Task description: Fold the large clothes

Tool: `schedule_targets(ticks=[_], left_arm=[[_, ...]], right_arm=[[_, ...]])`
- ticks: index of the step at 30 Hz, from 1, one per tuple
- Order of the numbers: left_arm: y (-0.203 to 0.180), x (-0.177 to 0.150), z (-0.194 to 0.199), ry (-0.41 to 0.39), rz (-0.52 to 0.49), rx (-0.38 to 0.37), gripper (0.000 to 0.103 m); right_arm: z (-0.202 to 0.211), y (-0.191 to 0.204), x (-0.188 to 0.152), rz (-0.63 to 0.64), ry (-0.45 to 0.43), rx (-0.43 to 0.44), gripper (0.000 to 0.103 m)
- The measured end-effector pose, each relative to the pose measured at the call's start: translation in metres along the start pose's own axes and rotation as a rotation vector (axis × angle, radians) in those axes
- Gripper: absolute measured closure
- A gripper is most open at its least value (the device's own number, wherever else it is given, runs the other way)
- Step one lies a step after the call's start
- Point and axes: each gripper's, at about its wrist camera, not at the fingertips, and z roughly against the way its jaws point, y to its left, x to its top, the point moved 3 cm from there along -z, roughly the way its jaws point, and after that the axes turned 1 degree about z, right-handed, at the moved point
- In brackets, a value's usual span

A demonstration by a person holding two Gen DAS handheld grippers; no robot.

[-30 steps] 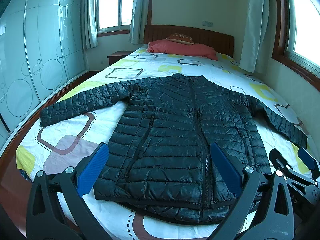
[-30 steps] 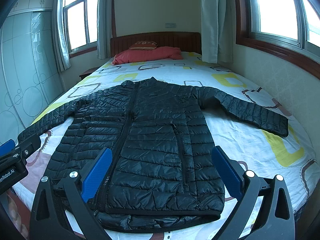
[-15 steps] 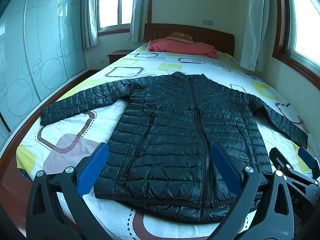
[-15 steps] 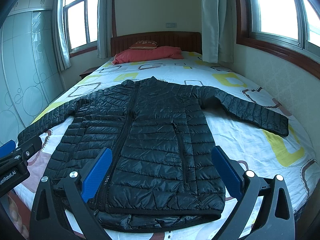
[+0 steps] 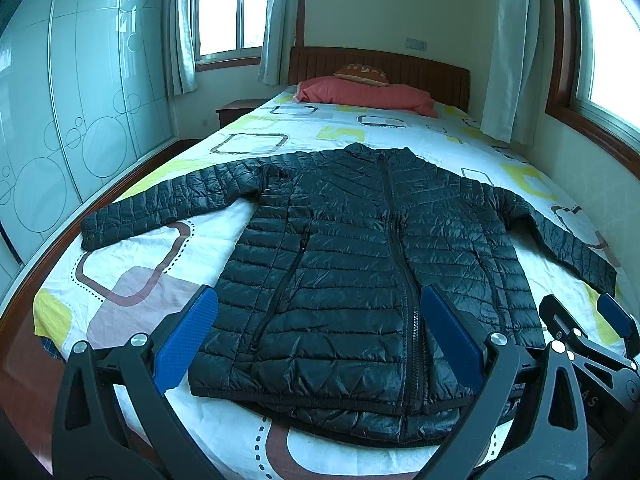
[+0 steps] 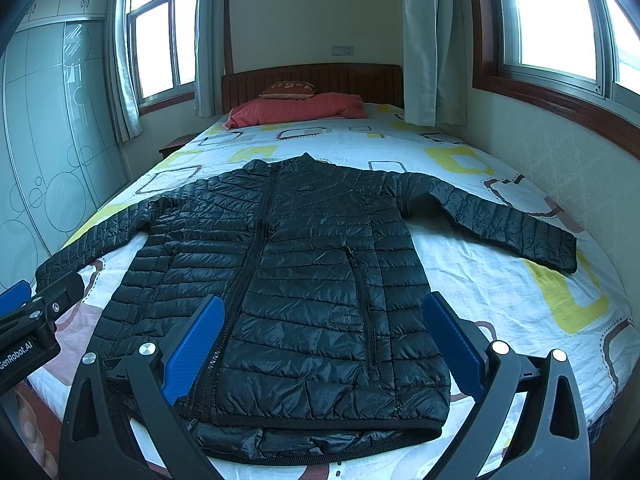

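Jacket (image 5: 360, 280) lies flat, zipped, front up on bed (image 5: 120, 312), sleeves spread, ready for folding; left gripper (image 5: 320, 344) and right gripper (image 6: 320, 344) hover spread wide above hem, holding nothing.

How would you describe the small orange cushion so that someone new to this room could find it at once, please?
Start at the bed and look to its wooden headboard. A pink pillow lies along it, and the orange cushion sits on top. It is smaller and darker than the pillow, with pale lettering too blurred to read.
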Motion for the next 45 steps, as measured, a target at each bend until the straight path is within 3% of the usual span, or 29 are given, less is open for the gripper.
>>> schedule_targets(ticks=[45], left_arm=[[0.005,-0.012,-0.005,0.016,0.007,-0.004,0.002]], right_arm=[[-0.004,0.001,-0.002,-0.004,0.007,0.007,0.004]])
